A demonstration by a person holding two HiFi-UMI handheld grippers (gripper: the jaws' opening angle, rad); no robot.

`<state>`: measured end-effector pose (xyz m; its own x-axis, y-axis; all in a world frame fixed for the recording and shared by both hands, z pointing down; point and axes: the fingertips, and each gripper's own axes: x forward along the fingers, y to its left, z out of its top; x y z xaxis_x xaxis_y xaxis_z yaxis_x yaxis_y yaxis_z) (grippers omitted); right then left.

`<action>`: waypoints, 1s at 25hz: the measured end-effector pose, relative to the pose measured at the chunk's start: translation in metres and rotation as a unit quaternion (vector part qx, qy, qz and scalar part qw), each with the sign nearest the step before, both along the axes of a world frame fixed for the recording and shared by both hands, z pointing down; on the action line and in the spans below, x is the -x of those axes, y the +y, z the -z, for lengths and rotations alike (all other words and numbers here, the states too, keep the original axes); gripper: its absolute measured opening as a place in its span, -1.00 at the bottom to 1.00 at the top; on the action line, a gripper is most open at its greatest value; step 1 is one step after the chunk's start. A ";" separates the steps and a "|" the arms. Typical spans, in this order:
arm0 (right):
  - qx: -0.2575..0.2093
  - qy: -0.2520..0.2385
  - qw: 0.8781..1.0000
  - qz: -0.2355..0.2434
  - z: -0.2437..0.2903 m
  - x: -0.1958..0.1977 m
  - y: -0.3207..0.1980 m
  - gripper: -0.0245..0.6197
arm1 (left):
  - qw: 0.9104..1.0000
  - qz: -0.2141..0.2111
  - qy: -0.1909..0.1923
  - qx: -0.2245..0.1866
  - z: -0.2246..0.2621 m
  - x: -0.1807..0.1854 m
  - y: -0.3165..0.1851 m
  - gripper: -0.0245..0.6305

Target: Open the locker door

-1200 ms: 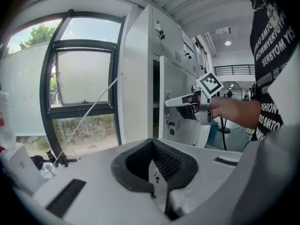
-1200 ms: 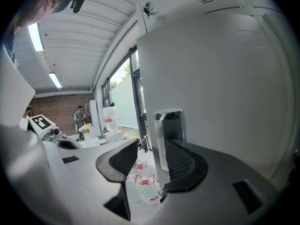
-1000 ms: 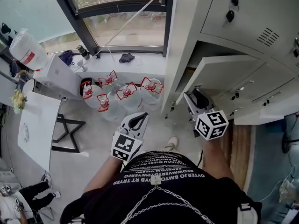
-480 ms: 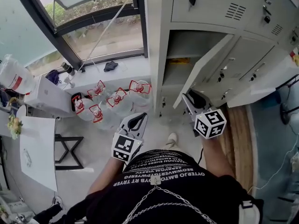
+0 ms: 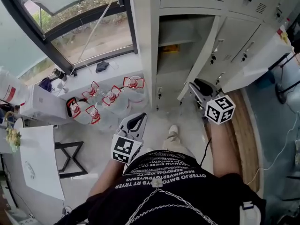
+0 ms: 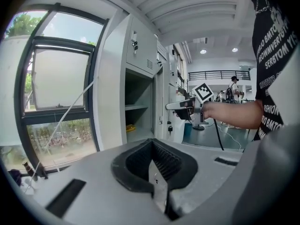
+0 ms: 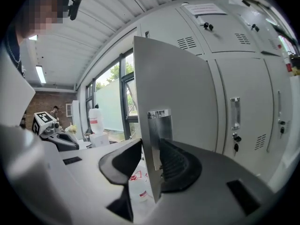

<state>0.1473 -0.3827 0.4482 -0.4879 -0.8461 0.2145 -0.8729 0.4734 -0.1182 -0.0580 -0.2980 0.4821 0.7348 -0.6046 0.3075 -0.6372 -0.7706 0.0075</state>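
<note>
The pale grey locker door (image 5: pixel 200 57) stands swung out from its compartment (image 5: pixel 180 36), seen edge-on in the head view. My right gripper (image 5: pixel 193 87) is at the door's low free edge. In the right gripper view the door (image 7: pixel 173 88) and its chrome handle (image 7: pixel 158 125) stand between the pads of the right gripper (image 7: pixel 151 145). Its jaws have just been closing and now press on that edge. My left gripper (image 5: pixel 136 118) hangs shut and empty in front of my body, away from the locker. The left gripper (image 6: pixel 152 144) looks toward the open compartment (image 6: pixel 136 121).
Several clear water jugs with red handles (image 5: pixel 112 97) stand on the floor left of the lockers, below a large window (image 5: pixel 84 36). A white table (image 5: pixel 40 158) is at far left. Another locker door (image 5: pixel 253 55) stands open at right. A yellow item (image 5: pixel 169 48) lies inside the compartment.
The locker door has swung further out and more of the compartment shows. My right gripper moved right with the door's edge. The left gripper has kept its place near my body.
</note>
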 end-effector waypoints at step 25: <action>0.015 0.046 0.999 -0.017 0.001 -0.122 0.065 -0.70 | 0.999 0.002 0.005 -0.037 0.029 -0.158 0.047 -0.93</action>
